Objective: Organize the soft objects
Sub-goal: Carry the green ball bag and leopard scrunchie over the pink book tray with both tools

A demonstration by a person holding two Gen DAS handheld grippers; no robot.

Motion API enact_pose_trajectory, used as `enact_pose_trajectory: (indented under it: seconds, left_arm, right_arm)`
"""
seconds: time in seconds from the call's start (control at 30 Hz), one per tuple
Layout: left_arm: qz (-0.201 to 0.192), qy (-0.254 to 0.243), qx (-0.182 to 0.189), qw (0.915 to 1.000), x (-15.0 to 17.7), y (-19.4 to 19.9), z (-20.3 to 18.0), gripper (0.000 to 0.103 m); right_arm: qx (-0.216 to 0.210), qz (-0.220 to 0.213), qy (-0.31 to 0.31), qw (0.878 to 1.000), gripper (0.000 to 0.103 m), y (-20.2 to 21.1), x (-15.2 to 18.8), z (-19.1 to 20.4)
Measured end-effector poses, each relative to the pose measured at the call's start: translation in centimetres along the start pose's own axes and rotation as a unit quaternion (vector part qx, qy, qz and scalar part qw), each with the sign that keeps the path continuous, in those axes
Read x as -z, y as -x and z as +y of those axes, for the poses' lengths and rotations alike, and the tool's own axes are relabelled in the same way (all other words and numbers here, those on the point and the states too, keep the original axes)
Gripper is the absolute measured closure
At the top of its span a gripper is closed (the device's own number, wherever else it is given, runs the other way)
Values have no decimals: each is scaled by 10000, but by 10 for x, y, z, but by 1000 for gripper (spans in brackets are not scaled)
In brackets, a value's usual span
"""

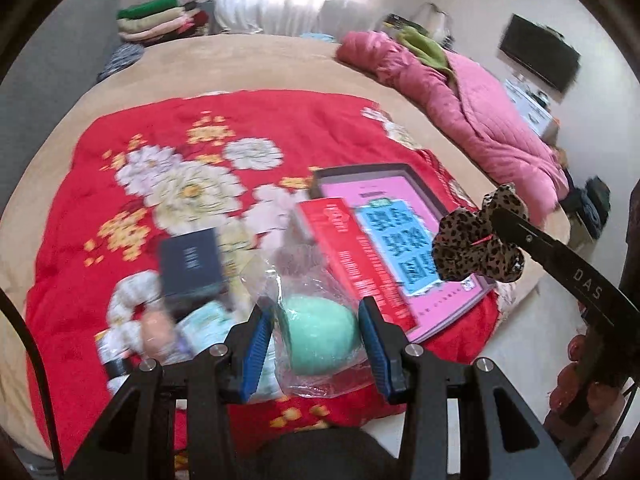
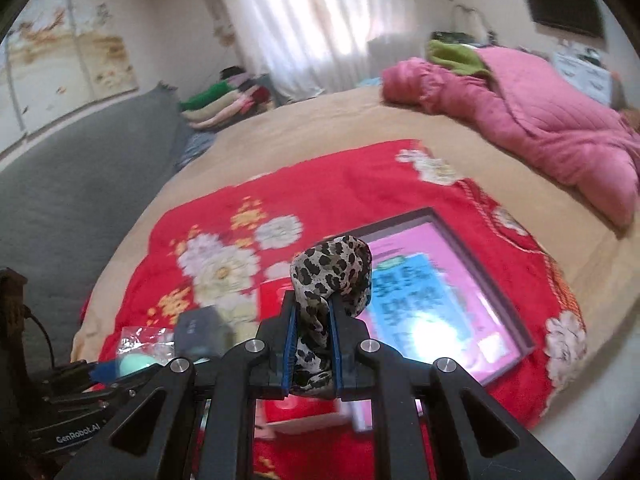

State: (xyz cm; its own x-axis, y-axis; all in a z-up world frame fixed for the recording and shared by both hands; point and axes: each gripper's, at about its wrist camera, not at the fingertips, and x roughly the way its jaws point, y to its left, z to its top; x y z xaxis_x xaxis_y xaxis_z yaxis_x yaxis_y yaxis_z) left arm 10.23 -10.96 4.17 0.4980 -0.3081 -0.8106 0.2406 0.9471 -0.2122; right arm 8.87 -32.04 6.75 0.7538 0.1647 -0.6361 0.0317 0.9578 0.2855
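— Scrunchie, leopard print (image 2: 332, 280), is pinched tight between the blue pads of the right gripper (image 2: 313, 344), bunched up above the fingertips and held in the air over the bed.

— And the other hand?

— Left gripper (image 1: 316, 340) has its fingers closed on a clear plastic bag (image 1: 320, 360) with a mint-green ball (image 1: 320, 332) inside. The pads press the bag from both sides.

— Where is all this happening?

— Over a red floral quilt (image 1: 240, 120) spread on a tan bed (image 1: 248, 60). On the quilt lie a pink box lid with blue lettering (image 1: 404, 240), a red box (image 1: 360, 256) lying partly on it, and a small dark blue box (image 1: 192, 268). Beside that box there's a pale scrunchie (image 1: 128, 304), I think; the picture is smeared there.

— Anything further off?

— A pink quilted duvet (image 2: 540, 120) heaped along the far side, and folded clothes (image 2: 224, 100) stacked near the curtain (image 2: 320, 20).
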Motion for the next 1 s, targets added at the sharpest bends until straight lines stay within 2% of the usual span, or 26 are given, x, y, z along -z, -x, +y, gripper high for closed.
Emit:
enact_pose_trajectory:
  seconds: [0.3, 0.47, 0.73, 0.9, 1.0]
  left_arm:
    - [334, -575, 294, 9973, -20, -52, -69, 59]
    - [566, -889, 316, 9939, -33, -87, -101, 59]
    - [1029, -1188, 188, 9874, -35, -142, -128, 59]
    - [1174, -1239, 118, 9853, -28, -160, -132, 58]
    - [1247, -1239, 104, 9844, -27, -169, -134, 58]
  right_arm:
    - [139, -19, -644, 9978, 88, 0, 1, -71]
    - [275, 181, -796, 9963, 88, -21, 4, -96]
    - [173, 613, -878, 9941, 88, -63, 18, -120]
    - [678, 1025, -685, 9900, 86, -97, 34, -143]
    - [981, 1049, -628, 9876, 86, -102, 40, -154]
